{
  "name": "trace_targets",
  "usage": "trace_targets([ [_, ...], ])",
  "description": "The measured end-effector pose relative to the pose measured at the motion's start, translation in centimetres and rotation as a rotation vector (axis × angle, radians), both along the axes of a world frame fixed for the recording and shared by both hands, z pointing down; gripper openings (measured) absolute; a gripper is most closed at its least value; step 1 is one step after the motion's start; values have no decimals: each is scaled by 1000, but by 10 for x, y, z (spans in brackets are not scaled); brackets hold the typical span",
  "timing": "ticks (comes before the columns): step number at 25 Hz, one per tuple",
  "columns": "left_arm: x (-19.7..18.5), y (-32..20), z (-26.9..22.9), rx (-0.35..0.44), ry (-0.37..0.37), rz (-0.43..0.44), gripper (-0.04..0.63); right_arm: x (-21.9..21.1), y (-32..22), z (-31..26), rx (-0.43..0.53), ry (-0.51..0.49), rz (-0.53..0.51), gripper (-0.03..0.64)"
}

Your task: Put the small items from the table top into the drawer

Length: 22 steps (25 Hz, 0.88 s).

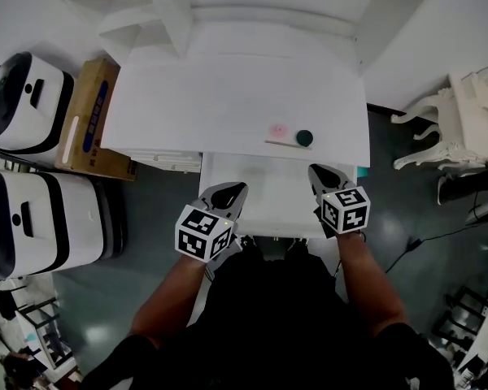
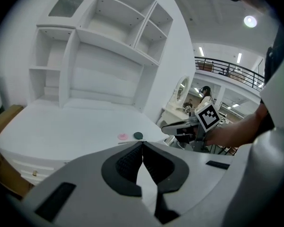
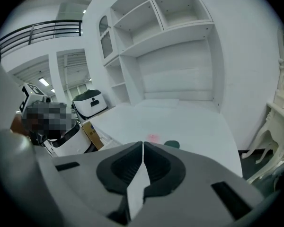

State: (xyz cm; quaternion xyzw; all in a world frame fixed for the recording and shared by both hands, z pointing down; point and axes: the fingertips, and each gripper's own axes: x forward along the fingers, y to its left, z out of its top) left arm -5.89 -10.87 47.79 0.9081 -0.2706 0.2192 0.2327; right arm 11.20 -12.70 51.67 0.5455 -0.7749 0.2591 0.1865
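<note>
Small items untouched. Nearest, left gripper (image 1: 230,191) and right gripper (image 1: 322,173), both with jaws together and empty, hover above the drawer (image 1: 268,197). Beyond, at 12 o'clock on the counter's (image 1: 195,96) front edge, close together: thin stick (image 1: 286,145), green disc (image 1: 304,137), pink piece (image 1: 278,128). Judged light, stiff, low-lying; pinch the disc across its rim; the stick may slip. Drawer interior mostly hidden; pink piece's shape blurred.
</note>
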Motion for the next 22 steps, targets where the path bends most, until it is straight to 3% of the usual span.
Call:
trace_targets([
  [10,12,-18,16,-5,-52,-75,11,44,-47,50,-84,77,-15,28],
  [22,22,-19,38,-59,-101,-110,10,66,-93,101,-175,48,-19,31],
])
